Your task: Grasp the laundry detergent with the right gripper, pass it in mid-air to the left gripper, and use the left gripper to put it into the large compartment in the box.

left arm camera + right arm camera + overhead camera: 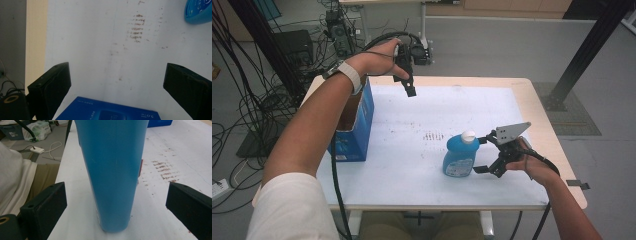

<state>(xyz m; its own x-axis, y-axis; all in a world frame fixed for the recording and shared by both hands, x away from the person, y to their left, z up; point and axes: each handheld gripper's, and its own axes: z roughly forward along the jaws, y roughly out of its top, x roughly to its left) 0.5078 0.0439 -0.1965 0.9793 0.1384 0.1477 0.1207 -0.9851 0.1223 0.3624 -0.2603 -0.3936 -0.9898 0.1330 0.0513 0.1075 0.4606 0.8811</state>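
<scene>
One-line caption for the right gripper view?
Open right gripper straddles an upright blue bottle on the white table.

Blue bottle (113,175) upright on white table (160,215), between spread gripper (116,207) jaws.

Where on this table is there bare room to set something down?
The widest bare patch is the white mat between the blue box and the bottle, plus the far strip toward the right edge. It is crowded near the right, where the open right gripper brackets the bottle, and beside the box under the raised left gripper.
</scene>
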